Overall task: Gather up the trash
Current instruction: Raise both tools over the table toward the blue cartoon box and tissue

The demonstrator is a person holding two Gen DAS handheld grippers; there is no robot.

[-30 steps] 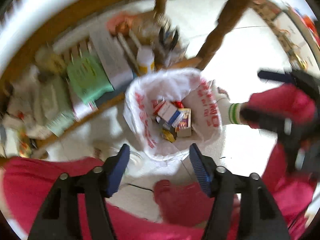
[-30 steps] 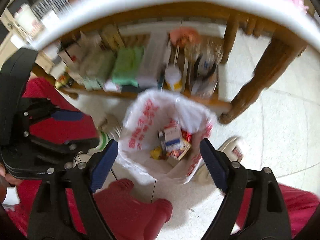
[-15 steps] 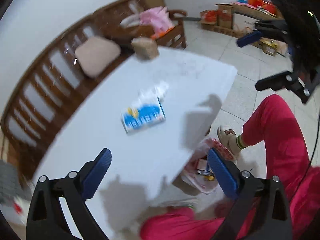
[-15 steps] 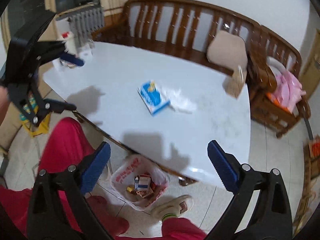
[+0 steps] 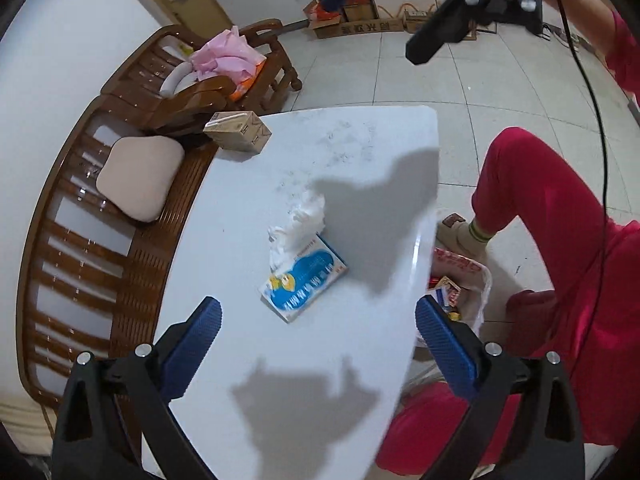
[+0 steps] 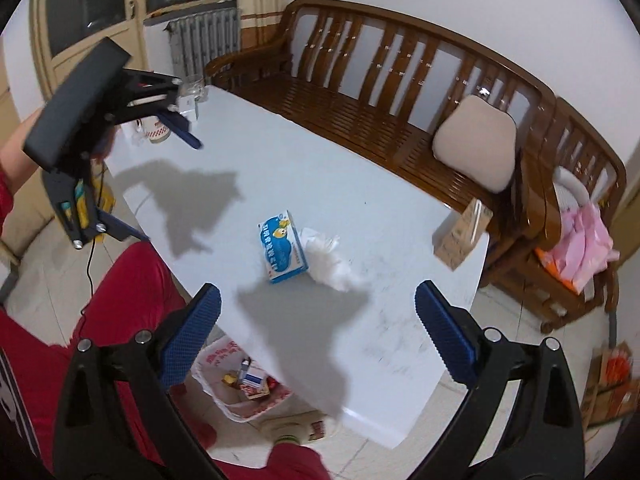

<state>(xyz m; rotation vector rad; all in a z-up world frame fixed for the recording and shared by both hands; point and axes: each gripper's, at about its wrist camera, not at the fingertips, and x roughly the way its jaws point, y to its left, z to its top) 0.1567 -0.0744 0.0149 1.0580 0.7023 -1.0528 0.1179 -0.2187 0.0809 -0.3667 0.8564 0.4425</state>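
Note:
A white trash bag (image 6: 224,364) with red print stands on the floor under the table's near edge, with several small packets inside; the left wrist view shows it partly hidden (image 5: 476,276). On the white table (image 5: 360,152) lies a blue tissue box (image 5: 304,280) (image 6: 282,246) with a crumpled white tissue (image 5: 298,224) (image 6: 328,260) spilling from it. A brown carton (image 5: 238,132) (image 6: 460,232) stands at the table's far corner. My left gripper (image 5: 318,320) (image 6: 162,188) and right gripper (image 6: 318,320) (image 5: 380,16) hang high above the table, both wide open and holding nothing.
A wooden bench (image 6: 360,120) with a beige cushion (image 6: 476,144) runs along the table's far side. A chair with pink cloth (image 5: 228,56) stands beside it. A cup (image 6: 158,130) sits at the table's left end. Red-trousered legs (image 5: 540,208) and a slippered foot (image 5: 456,232) flank the bag.
Both grippers rose from just over the trash bag, below the table, to well above the table top. Their jaws spread wider on the way up and both wrists rolled.

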